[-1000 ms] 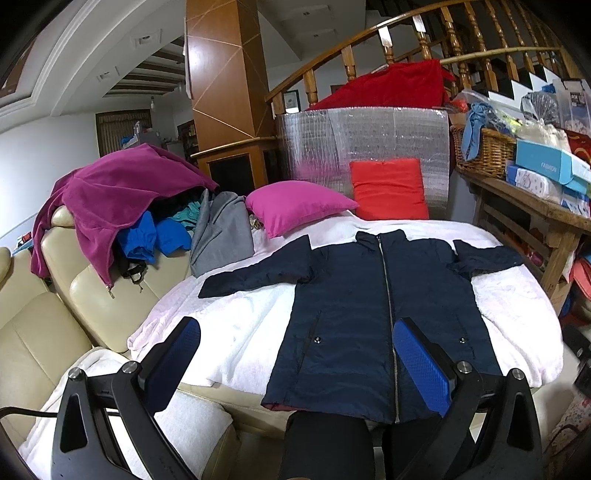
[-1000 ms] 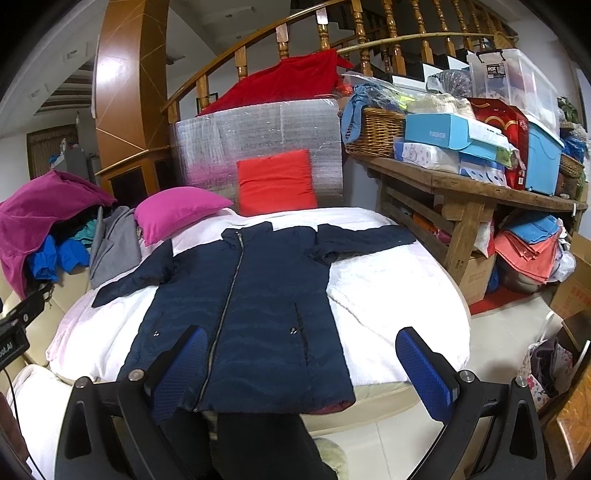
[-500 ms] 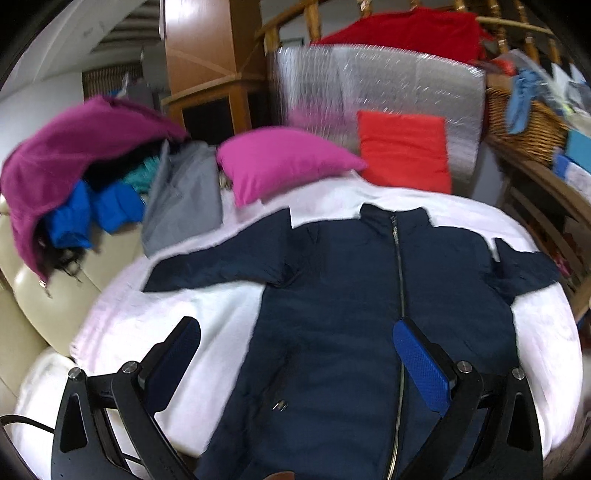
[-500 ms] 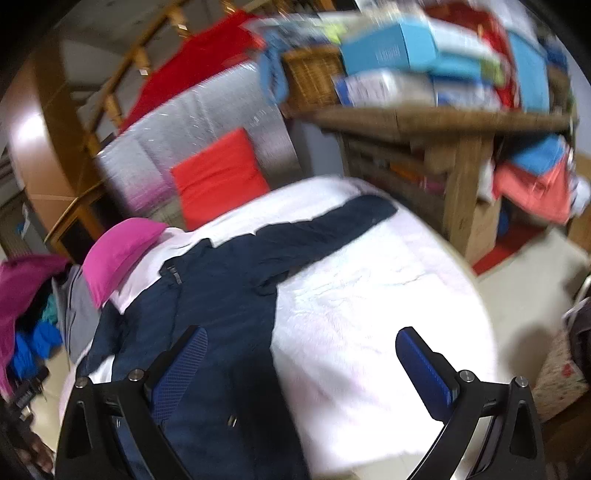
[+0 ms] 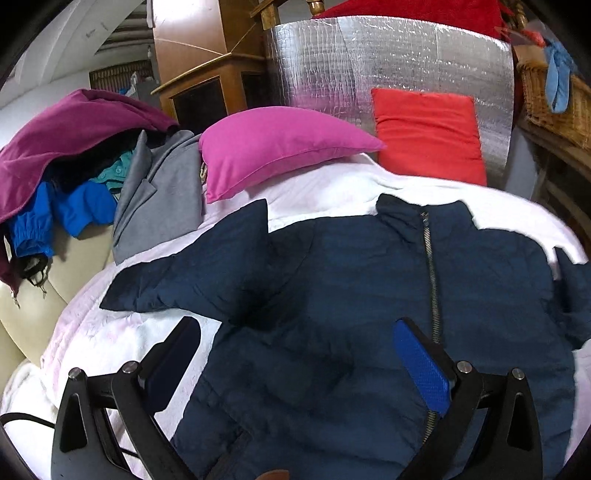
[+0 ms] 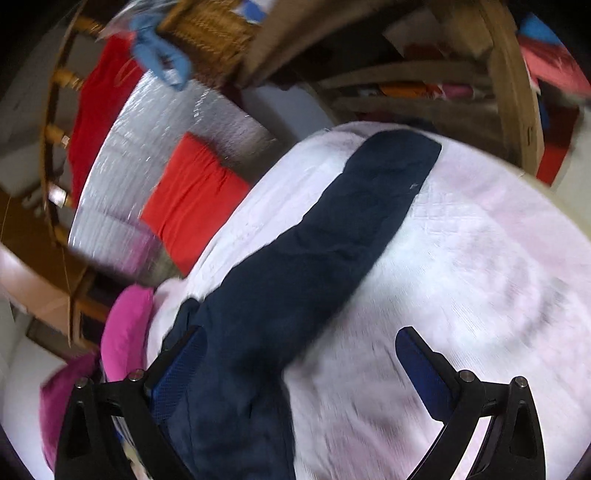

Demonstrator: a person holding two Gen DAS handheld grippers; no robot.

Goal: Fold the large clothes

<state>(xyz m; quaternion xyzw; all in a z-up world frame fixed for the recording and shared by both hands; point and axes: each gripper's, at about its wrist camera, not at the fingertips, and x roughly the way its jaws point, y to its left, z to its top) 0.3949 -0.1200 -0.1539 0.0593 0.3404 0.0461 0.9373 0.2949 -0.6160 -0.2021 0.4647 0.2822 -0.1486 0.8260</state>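
Observation:
A navy zip-up jacket (image 5: 351, 295) lies face up and spread flat on a white blanket (image 5: 325, 188), zipper shut, sleeves out to both sides. My left gripper (image 5: 295, 358) hovers open above the jacket's chest, near the armpit of the left-hand sleeve (image 5: 184, 273). In the tilted, blurred right wrist view the other sleeve (image 6: 343, 221) runs up toward the bed's edge. My right gripper (image 6: 299, 369) hangs open over that sleeve's shoulder end and the white blanket (image 6: 480, 258). Nothing is held in either gripper.
A pink pillow (image 5: 280, 144) and a red cushion (image 5: 428, 133) rest at the bed's head against a silver foil panel (image 5: 388, 62). A heap of clothes (image 5: 74, 158) covers a cream sofa at left. A wooden shelf with a wicker basket (image 6: 210, 33) stands to the right.
Both grippers have moved forward and down over the jacket, which now fills the views. The right one has swung and rolled toward the right-hand sleeve. Both stay open.

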